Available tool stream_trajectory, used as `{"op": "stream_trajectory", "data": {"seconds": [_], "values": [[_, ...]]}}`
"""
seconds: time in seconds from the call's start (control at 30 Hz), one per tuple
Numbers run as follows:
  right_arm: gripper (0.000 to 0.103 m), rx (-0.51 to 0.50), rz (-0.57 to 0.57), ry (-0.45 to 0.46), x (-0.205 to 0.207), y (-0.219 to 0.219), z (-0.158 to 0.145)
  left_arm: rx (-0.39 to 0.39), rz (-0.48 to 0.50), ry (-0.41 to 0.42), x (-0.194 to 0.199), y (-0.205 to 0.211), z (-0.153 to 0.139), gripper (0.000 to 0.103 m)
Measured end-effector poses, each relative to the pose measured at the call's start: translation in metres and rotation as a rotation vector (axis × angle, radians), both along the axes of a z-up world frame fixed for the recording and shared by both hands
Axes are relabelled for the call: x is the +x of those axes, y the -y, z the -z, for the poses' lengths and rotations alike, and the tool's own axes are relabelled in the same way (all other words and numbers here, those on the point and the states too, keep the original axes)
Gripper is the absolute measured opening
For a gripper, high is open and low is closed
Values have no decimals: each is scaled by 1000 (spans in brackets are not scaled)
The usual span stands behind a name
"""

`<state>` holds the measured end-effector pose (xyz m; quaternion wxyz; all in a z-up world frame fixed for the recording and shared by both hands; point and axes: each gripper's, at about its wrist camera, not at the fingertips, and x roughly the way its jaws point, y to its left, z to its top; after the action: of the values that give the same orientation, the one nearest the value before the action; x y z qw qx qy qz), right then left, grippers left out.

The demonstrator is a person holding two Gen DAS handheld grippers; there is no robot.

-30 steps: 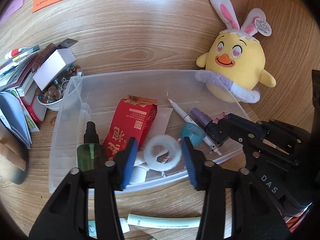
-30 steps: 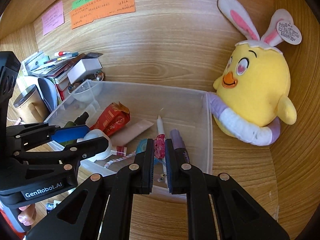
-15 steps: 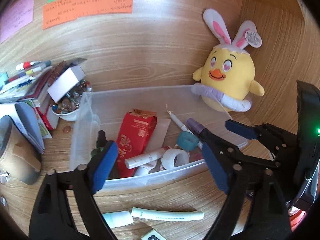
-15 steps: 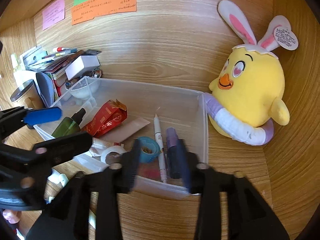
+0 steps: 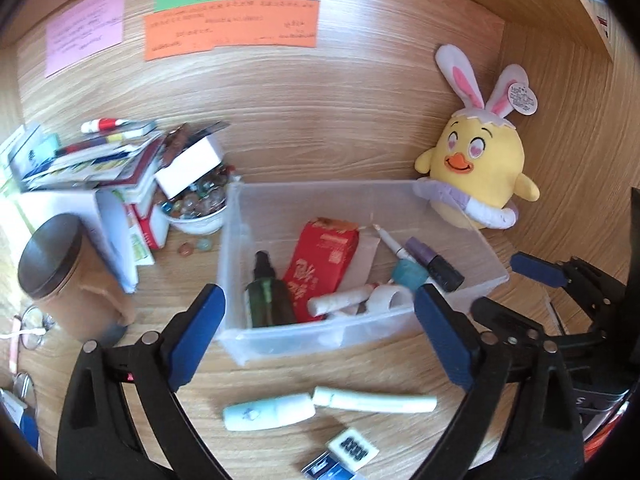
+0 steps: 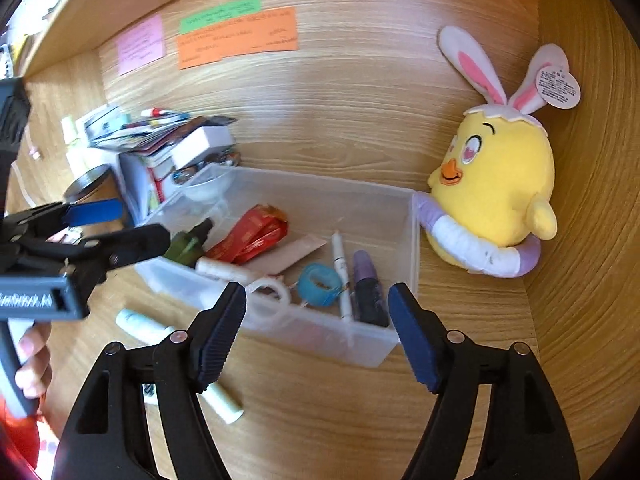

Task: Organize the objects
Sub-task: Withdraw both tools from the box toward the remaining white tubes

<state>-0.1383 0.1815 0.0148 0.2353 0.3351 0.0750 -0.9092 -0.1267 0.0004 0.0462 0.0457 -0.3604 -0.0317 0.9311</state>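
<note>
Viewing along the left tool (image 5: 320, 332), we find its blue-padded jaws spread wide and holding nothing, poised above the near wall of the clear bin (image 5: 320, 338) on the wooden counter (image 5: 340, 140). Our right tool (image 6: 316, 332) is likewise wide open and empty, its jaws framing the bin's near right corner; it also shows at 3 o'clock in the left view (image 5: 532, 276).

Inside the bin we see, from 9 o'clock toward 3 o'clock in the left view: a green spray bottle (image 5: 266, 296) with a black cap, a red packet (image 5: 322, 264), a white tube (image 5: 344, 300), a white tape ring (image 5: 390, 298), a teal tape roll (image 5: 408, 274), a white pen (image 5: 394, 246) and a purple-capped dark bottle (image 5: 434, 264). The pen and the purple-capped bottle lie side by side near the bin's right wall.

Outside the bin, on the counter at 6 o'clock, lie a pale green-white tube (image 5: 268, 412), a longer white stick (image 5: 374, 400) touching it end to end, and a small white and blue item (image 5: 342, 456) that is too blurred for us to name.

At 2 o'clock a yellow plush chick (image 5: 480, 168) with rabbit ears leans against the bin's far right corner. At 9 o'clock stand a stack of books (image 5: 92, 168), a bowl of glass marbles (image 5: 196, 208) under a white box (image 5: 188, 168), and a brown lidded canister (image 5: 60, 272). Pink, green and orange paper notes (image 5: 232, 28) are stuck to the back panel at 12 o'clock.
</note>
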Motion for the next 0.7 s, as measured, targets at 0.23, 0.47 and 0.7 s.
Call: {"op": "stream_trajectory", "data": {"seconds": [0.23, 0.47, 0.7], "values": [[73, 31, -90, 27, 26, 18, 18, -19, -25, 62, 19, 18, 22, 97], [72, 79, -145, 99, 29, 45, 51, -60, -58, 156, 33, 34, 58, 97], [54, 91, -216, 206, 23, 62, 75, -45, -51, 254, 35, 43, 87, 97]]}}
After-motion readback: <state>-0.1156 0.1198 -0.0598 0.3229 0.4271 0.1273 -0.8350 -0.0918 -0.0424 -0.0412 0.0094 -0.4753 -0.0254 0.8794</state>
